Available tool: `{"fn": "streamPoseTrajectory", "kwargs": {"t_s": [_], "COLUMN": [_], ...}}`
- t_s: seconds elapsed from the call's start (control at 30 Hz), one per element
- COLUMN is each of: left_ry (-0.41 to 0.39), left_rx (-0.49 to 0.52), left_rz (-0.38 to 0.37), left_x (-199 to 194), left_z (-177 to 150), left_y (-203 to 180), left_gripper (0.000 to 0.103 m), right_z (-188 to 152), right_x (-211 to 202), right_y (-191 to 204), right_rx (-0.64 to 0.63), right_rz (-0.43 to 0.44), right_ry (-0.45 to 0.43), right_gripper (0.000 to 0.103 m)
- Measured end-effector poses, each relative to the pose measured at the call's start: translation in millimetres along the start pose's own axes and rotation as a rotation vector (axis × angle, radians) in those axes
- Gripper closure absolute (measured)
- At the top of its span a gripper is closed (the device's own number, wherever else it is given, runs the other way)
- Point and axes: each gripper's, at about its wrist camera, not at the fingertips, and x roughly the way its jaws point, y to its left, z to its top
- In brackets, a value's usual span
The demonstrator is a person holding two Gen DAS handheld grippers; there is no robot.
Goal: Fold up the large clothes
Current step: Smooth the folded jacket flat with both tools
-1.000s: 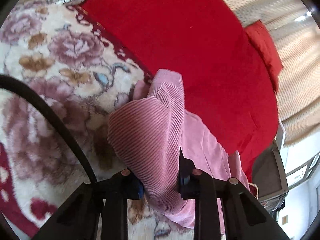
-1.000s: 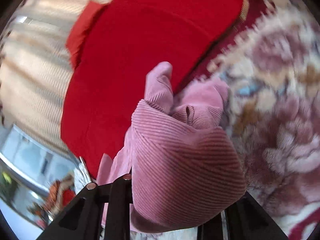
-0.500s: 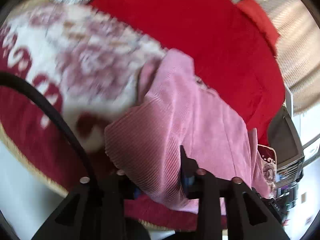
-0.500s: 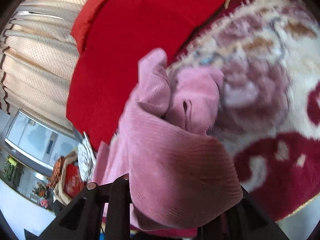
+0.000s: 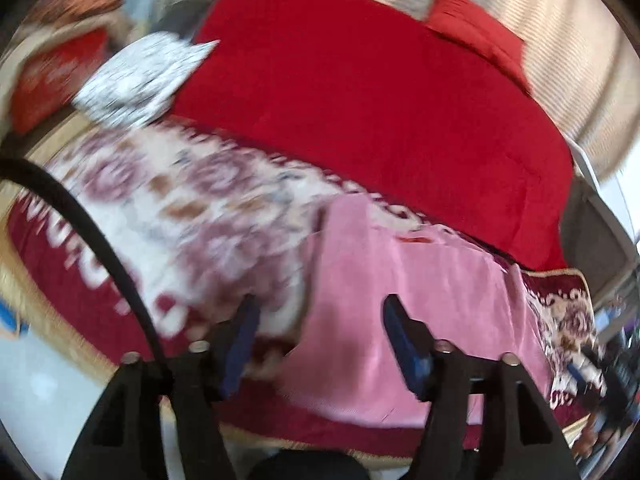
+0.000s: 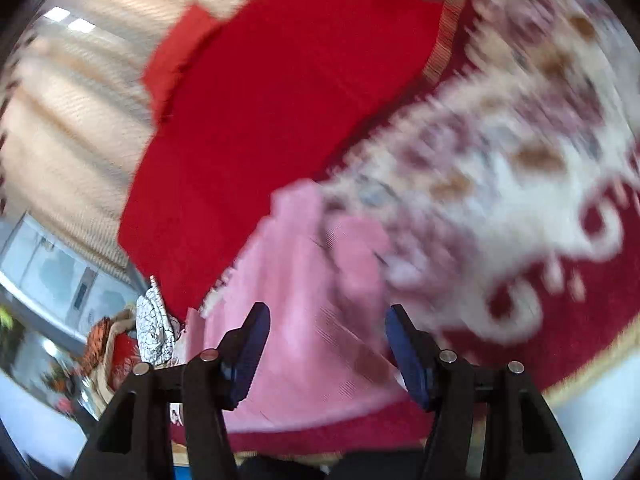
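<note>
**Pink corduroy garment: fold laid, tools released**

Item: pink corduroy garment (image 5: 420, 312), lying flat on the floral rug (image 5: 192, 208), just in front of the red blanket (image 5: 360, 100). A white patterned cloth (image 5: 136, 72) is noted to the blanket's left.

Left tool (image 5: 318, 340): fingers apart, nothing held, above the garment's near edge.

Right tool (image 6: 326, 344): fingers apart, nothing held, above the garment (image 6: 304, 300).

Step judged: a fold set down. Next called for: a fresh edge to be gripped by both tools and carried over.
</note>
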Motion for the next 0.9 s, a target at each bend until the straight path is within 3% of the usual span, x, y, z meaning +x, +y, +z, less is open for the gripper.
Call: {"fn": "streamPoseTrajectory", "kwargs": {"t_s": [0.1,0.2,0.3,0.37,0.4,0.47,0.63,0.9], "left_ry": [0.005,0.069,0.142,0.188,0.174,0.139,0.094,-0.028], "left_rx": [0.080,0.128,0.186,0.208,0.205,0.175,0.246,0.305], "left_rz": [0.054,0.118,0.188,0.212,0.213,0.215,0.268,0.309], "left_x": [32,70,103,128,130,130,119,82], "left_z": [5,0,-14,-28,-34,-40,-42,-48], "left_y": [-23,-38,-45,-41,-39,-31,-41,-50], "left_gripper": [0.031,0.030,0.030,0.022,0.018,0.013,0.013,0.013], "right_z": [13,18,18,12,9,1,-1,-28], "right_x": [33,73,114,141,152,168,156,89], "right_y": [42,62,61,46,41,31,39,49], "right_rx": [-0.131,-0.191,-0.211,-0.195,-0.195,-0.220,-0.263,-0.363], "right_rz": [-0.009,-0.051,-0.114,-0.166,-0.189,-0.202,-0.205,-0.185], "right_ry": [0.023,0.060,0.097,0.162,0.183,0.211,0.193,0.121], "right_gripper": [0.042,0.051,0.052,0.054,0.059,0.060,0.060,0.060]}}
